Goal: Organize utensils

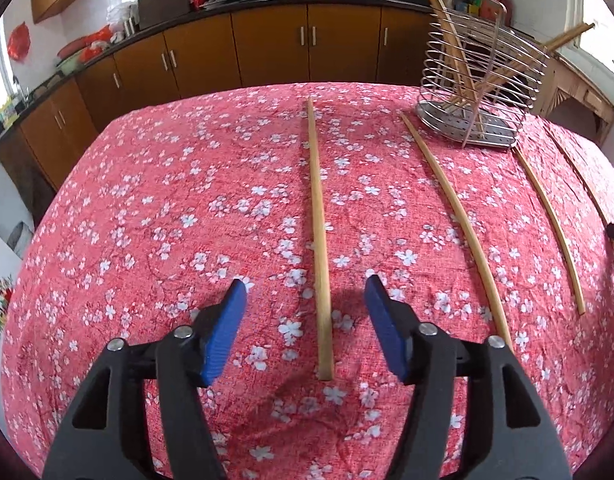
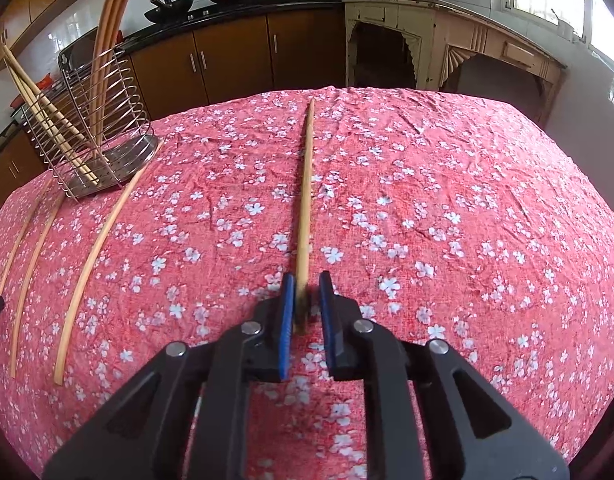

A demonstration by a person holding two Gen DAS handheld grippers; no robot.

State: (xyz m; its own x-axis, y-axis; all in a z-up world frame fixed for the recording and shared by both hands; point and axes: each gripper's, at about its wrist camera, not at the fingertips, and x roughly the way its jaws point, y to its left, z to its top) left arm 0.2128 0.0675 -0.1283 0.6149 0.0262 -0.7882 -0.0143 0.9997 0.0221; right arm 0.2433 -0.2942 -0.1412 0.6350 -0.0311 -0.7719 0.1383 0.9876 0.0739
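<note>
Wire rack point(image 1: 483, 80) w/ solid metal base parked at far side of table point(image 1: 147, 200), red floral cloth all over. Four or so chopsticks in rack point(image 2: 63, 128), leaning out in two bunches, one pair tipped left, other pair standing steeper, tops cut off by frame edge in right wrist view. Exact count hard to call thru the wires. Left claw point(image 1: 305, 292) apart, blue pads clear on both sides of loose chopstick point(image 1: 318, 240) lying flat on cloth, near end between pads but not touched. Right claw point(image 2: 307, 292) nearly together, narrow gap, w/ another chopstick point(image 2: 305, 200) between pads; near end blurred, so can't really tell if pads are pressing on it or just beside it. Three more sticks point(image 1: 455, 216) flat on cloth btwn the two claws, far tips near rack base, rightmost one in left wrist view half lost at frame edge. Small dark bit at that same edge, prob. other claw tip, too little showing to say.
</note>
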